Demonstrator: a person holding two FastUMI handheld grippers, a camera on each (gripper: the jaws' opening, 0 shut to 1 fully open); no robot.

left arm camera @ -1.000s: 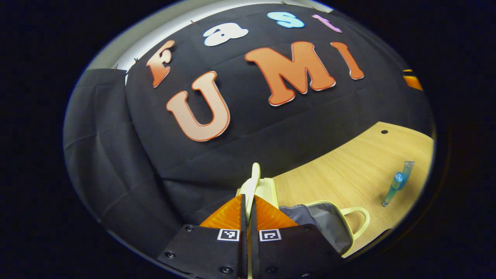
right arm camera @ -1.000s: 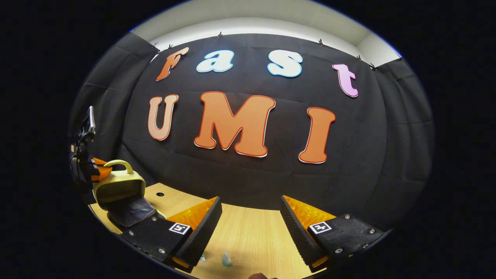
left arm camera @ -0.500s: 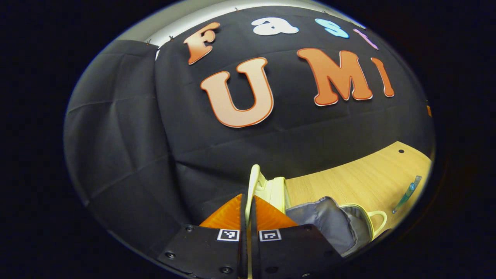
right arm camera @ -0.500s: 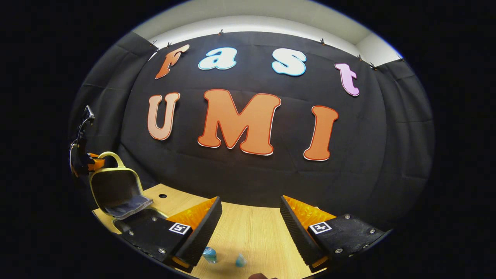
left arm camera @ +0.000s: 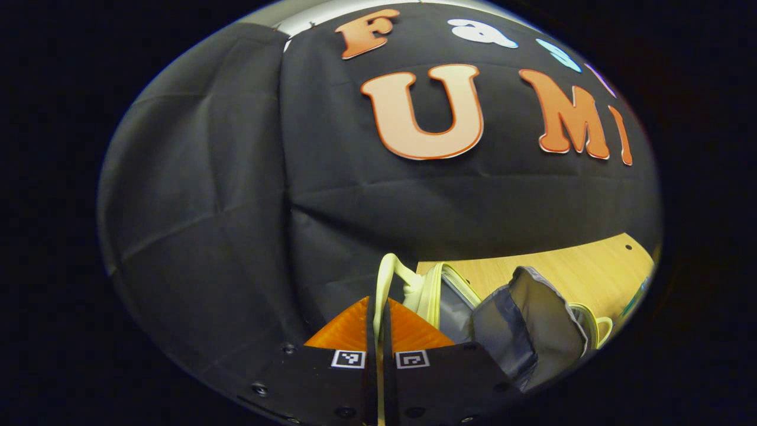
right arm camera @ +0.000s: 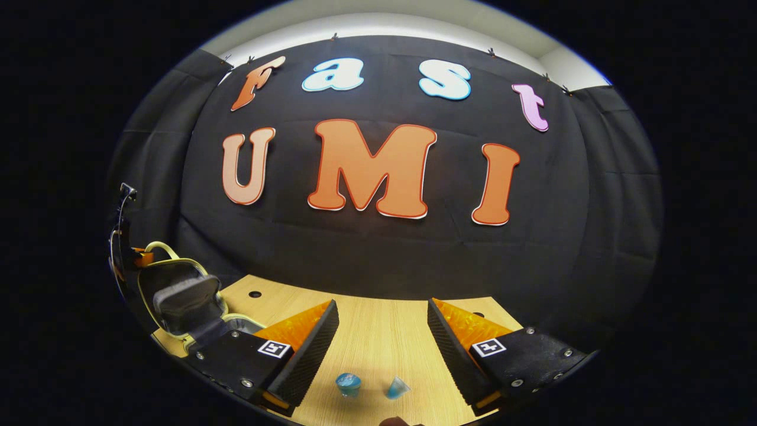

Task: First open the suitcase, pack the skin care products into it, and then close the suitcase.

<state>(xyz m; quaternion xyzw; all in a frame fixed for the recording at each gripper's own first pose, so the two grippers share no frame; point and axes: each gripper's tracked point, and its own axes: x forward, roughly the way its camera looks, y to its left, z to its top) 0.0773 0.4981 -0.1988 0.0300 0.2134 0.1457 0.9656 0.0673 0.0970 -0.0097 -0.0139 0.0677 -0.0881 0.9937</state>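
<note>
The jaws of the left gripper (left arm camera: 378,307) are pressed together on the pale yellow handle (left arm camera: 385,278) of the suitcase lid (left arm camera: 437,296), while those of the right gripper (right arm camera: 381,331) stand wide apart with nothing between them. In the right gripper view the small suitcase (right arm camera: 177,296) sits at about nine o'clock on the wooden table (right arm camera: 378,331), its lid raised near upright and a grey inner flap (right arm camera: 186,293) hanging forward over the cavity. The step in hand appears to be the opening, close to done. Next the lid likely needs to be laid back or steadied so that it stays open, and the right gripper must drop onto the skin care products: a blue-capped tube (right arm camera: 348,383) and a second clear blue piece (right arm camera: 397,387) lie at six o'clock between its fingers, just beside each other. The flap is the probable obstacle, since it may cover the space where the products go. A small hole (right arm camera: 255,294) marks the tabletop near the case.
</note>
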